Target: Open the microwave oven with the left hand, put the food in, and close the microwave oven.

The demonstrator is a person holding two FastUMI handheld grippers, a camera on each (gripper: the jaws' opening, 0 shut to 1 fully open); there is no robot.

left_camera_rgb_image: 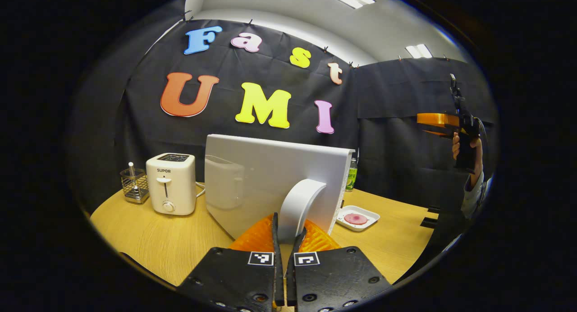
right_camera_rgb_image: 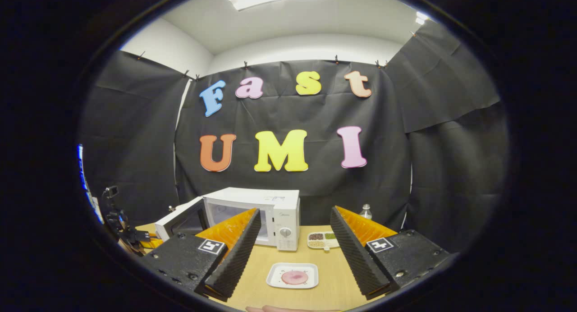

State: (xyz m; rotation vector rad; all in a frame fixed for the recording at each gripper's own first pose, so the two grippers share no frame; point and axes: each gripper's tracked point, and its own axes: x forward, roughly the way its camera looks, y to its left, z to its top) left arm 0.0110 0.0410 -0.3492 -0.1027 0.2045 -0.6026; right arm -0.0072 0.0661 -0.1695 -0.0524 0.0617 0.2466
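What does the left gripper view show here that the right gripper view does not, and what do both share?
Left gripper view: a toaster, a wire rack beside it, and the left gripper shut on the door handle.

Right gripper view: the microwave from the front with its control panel, a tray of grains, and the right gripper open above the table.

Both: the open microwave door, the white plate of food, a bottle and the wooden table.

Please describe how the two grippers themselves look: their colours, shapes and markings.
The left gripper has black bolted plates, each with a square black-and-white marker, and orange ribbed jaws. The right gripper is built the same way, its wedge-shaped orange jaws lined with black ridged pads. The hand holding it wears a light sleeve.
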